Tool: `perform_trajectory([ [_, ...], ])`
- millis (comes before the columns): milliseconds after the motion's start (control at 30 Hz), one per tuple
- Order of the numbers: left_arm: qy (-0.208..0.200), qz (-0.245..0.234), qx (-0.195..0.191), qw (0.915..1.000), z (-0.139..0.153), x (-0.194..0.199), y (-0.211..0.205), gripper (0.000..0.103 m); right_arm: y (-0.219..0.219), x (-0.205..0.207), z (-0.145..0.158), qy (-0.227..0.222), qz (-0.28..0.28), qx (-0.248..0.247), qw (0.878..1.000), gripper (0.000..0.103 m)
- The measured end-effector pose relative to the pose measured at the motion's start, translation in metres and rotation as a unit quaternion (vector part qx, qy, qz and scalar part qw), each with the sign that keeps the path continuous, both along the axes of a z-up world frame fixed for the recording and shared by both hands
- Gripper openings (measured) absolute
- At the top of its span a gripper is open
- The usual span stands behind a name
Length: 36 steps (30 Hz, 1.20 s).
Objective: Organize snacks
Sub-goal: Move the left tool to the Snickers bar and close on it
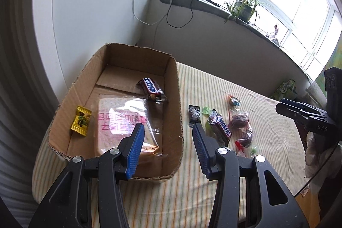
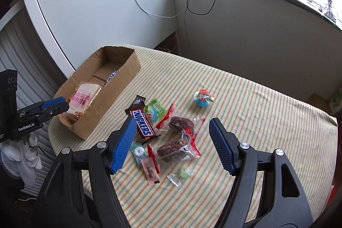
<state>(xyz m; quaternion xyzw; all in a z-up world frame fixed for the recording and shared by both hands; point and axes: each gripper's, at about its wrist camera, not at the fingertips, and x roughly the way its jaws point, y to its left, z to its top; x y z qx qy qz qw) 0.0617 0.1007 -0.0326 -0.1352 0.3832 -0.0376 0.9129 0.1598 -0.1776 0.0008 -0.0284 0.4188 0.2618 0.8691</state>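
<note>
Both tongs are hanging wide open with nothing between their blue pads. The left tongs [image 1: 166, 142] are hovering over the near right wall of the cardboard box [image 1: 175, 99], which is sitting left of centre in the left wrist view and already holding a wrapped sandwich [image 1: 126, 119], a yellow candy [image 1: 81, 121] and a Snickers bar [image 1: 151, 89]. The right tongs [image 2: 173, 142] are hovering above the loose pile at the centre of the right wrist view: another Snickers [image 2: 142, 123], two bagged brownies [image 2: 177, 138], a pink sachet [image 2: 150, 171], a clear-wrapped green sweet [image 2: 181, 174] and a round blue candy [image 2: 203, 98] lying apart toward the upper right.

The risks, as I judge them:
- The wrappers are overlapping, so a closing grip is likely catching two at once or dragging a neighbour across the striped cloth [image 2: 256, 121].
- Glossy film is probably slipping between the pads, especially on the thin flat sachets.
- The round candy could be rolling off if nudged.
- The light box may be sliding or tipping if a finger is bumping its wall.
- The soft brownies could be getting crushed.
</note>
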Motion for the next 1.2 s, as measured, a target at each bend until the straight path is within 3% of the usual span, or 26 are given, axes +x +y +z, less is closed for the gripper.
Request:
perform_trajectory([
  [367,0.028,-0.042,-0.009,0.9987,-0.015,0.004,-0.05,0.046,-0.034,0.0,-0.041,0.085,-0.032,0.04,0.995,0.073],
  [633,0.051,-0.054,-0.023,0.997,-0.026,0.022,-0.075,0.046,-0.028,0.012,-0.075,0.179,-0.054,0.09,0.978,0.073],
  [833,0.065,-0.06,-0.038,0.9954,-0.032,0.039,-0.088,0.046,-0.016,0.022,-0.091,0.215,-0.067,0.104,0.969,0.073],
  [1200,0.107,-0.028,-0.088,0.9901,-0.054,0.074,-0.086,0.05,0.0,0.04,-0.108,0.237,-0.098,0.11,0.96,0.072],
])
